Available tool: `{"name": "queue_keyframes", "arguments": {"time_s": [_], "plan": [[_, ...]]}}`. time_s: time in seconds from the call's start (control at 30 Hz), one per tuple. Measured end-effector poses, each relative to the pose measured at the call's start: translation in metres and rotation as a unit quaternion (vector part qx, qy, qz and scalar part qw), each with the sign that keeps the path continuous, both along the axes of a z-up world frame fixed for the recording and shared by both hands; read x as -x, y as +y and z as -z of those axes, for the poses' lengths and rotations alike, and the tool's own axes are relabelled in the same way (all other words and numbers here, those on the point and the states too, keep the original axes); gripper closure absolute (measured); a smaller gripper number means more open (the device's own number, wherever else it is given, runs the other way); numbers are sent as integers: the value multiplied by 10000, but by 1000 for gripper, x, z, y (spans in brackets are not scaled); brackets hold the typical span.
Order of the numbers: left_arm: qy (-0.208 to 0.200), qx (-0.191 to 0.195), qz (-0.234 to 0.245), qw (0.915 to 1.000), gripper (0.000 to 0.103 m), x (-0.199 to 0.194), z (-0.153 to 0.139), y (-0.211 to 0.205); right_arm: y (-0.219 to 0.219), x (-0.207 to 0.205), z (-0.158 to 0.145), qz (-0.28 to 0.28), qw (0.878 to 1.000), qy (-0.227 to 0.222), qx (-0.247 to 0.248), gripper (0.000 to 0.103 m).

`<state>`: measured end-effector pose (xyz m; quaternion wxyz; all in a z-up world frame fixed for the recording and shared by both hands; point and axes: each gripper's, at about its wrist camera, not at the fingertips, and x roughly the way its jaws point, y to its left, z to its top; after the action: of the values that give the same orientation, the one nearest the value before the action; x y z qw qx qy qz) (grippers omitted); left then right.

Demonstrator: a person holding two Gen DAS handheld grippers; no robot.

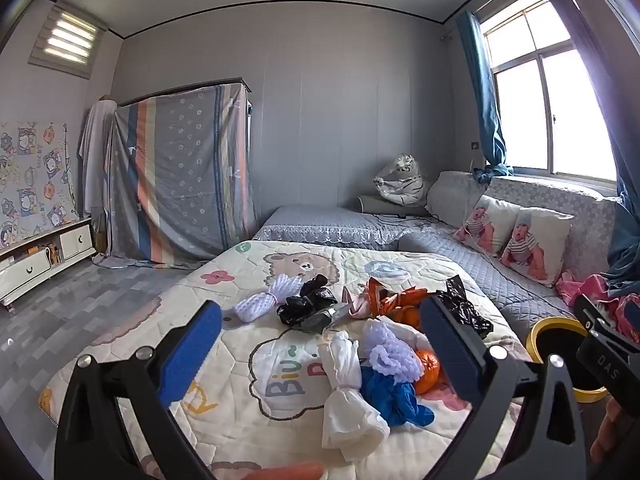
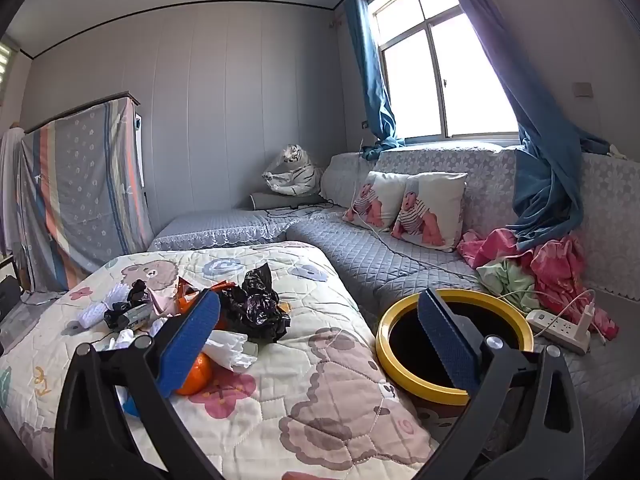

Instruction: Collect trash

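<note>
- My left gripper (image 1: pixel 320 350) has its 2 blue-padded jaws spread wide with nothing between the pads; it hangs over the cream cartoon-print quilt (image 1: pixel 224 420).
- Between and just beyond its jaws lies the trash: a twisted white plastic wrapper (image 1: pixel 348 396), a crumpled blue plastic glove (image 1: pixel 394 398), a lilac foam fruit net (image 1: pixel 390 354) and an orange tangerine (image 1: pixel 427 365).
- Farther ahead I see a white foam net (image 1: pixel 262 298), a crumpled black plastic bag (image 1: pixel 306 304) and torn orange foil wrappers (image 1: pixel 390 298).
- My right gripper (image 2: pixel 318 346) is also fully open and empty.
- The round yellow-rimmed black bin (image 2: pixel 404 364) sits just ahead at its right jaw, against the quilt's edge.
- A second crumpled black bag (image 2: pixel 256 304) lies ahead of its left jaw.
- Beyond the bin to the right is a white power strip (image 2: pixel 558 326).
</note>
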<state>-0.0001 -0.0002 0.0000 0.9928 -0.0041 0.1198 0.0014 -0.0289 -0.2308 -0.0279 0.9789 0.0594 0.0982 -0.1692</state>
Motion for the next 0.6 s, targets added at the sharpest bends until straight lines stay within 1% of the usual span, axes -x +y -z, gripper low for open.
{"name": "queue_keyframes", "arguments": {"time_s": [0.33,0.4,0.6], "plan": [[70,15,-34,10000,7,4,3,-7,-1,0,1,-7,10000,-34,-7,8],[110,73,-14,9999,7,-1,5,-2,-1,0,1,-9,10000,-29,-1,8],[127,84,-9,9999,7,-2,4,0,-2,0,1,-7,10000,-22,-15,8]]}}
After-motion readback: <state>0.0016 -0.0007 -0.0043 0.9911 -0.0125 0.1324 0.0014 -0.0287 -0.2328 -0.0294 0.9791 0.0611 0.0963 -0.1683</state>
